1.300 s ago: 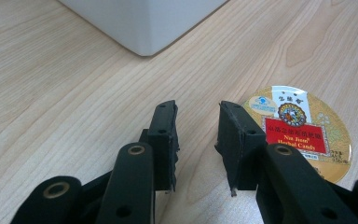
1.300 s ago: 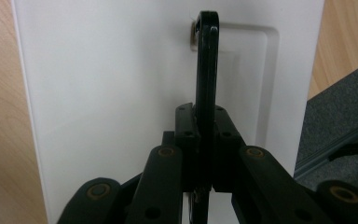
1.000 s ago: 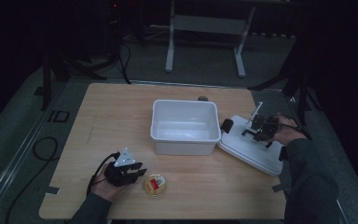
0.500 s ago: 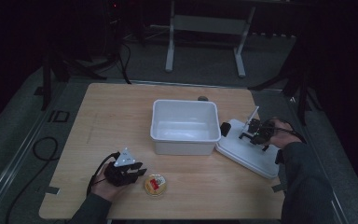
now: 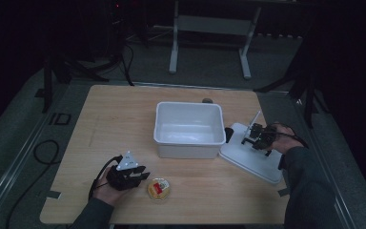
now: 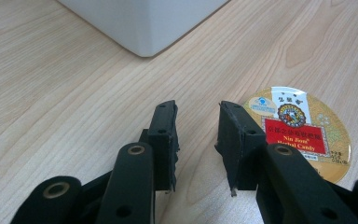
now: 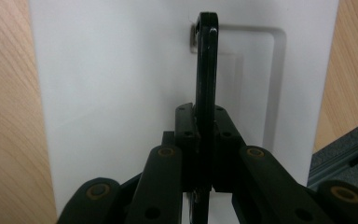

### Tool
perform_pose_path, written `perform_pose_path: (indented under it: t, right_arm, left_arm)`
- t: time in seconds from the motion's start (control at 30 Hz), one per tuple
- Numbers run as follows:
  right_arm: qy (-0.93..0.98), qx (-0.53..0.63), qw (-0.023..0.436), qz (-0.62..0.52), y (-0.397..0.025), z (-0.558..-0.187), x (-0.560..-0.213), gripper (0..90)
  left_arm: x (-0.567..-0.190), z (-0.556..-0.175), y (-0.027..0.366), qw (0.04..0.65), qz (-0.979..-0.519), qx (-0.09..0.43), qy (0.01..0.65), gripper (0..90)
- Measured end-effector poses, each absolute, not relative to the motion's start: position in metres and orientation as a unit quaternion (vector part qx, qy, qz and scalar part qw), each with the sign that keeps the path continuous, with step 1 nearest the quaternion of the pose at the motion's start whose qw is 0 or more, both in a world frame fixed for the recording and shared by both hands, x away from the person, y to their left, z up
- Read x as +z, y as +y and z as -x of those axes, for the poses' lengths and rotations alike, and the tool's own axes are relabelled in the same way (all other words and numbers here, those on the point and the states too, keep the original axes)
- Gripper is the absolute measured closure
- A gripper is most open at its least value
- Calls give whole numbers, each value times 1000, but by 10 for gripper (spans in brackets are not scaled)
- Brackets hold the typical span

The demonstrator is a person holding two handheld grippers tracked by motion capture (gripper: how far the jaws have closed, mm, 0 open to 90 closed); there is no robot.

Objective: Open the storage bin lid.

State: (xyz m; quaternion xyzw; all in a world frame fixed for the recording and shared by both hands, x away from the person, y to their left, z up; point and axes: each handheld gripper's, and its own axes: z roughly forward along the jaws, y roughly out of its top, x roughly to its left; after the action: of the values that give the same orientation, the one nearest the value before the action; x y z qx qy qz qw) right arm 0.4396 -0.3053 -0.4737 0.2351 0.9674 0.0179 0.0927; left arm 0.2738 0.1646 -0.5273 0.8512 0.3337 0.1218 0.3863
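Note:
A white lid point(image 5: 248, 160) lies on the table to the right of a white plastic bin point(image 5: 188, 149). My right gripper point(image 5: 253, 139) sits over the lid. In the right gripper view it point(image 7: 204, 126) is shut on a thin black handle point(image 7: 206, 60) that stands up from the lid point(image 7: 112, 93). A round candy tin point(image 5: 158, 189) with a red and gold label rests near the front edge. My left gripper point(image 5: 140, 175) is just left of the tin. Its jaws point(image 6: 198, 135) stand open over bare wood, and the tin point(image 6: 303, 135) lies beside the right jaw.
The bin's corner point(image 6: 140, 23) rises ahead of the left gripper. A cable loops from the left gripper across the table's front left. A dark floor and a metal stand lie beyond the far edge point(image 5: 171, 87).
The right gripper has moved a little left, and the lid has slid with it towards the bin. The left gripper and the tin have not moved.

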Motion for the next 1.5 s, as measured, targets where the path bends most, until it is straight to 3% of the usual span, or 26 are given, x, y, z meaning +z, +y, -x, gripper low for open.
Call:
perform_pose_path:
  t: [0.27, 0.57, 0.83, 1.13, 1.5]
  right_arm:
    - [968, 20, 91, -231, -304, -436, -474, 828]
    - [969, 40, 89, -228, -305, -428, -472, 649]
    - [963, 72, 119, -232, -308, -419, -454, 537]
    - [952, 133, 150, -230, -302, -394, -436, 513]
    - [946, 180, 149, -222, -286, -364, -462, 518]
  left_arm:
    - [-527, -273, 165, 386, -852, 122, 333, 673]
    - [-524, -272, 164, 393, -848, 120, 336, 655]
    - [-518, -273, 164, 400, -843, 120, 339, 619]
    - [-511, -273, 168, 401, -842, 121, 340, 570]
    - [-510, -273, 171, 396, -845, 114, 340, 513]
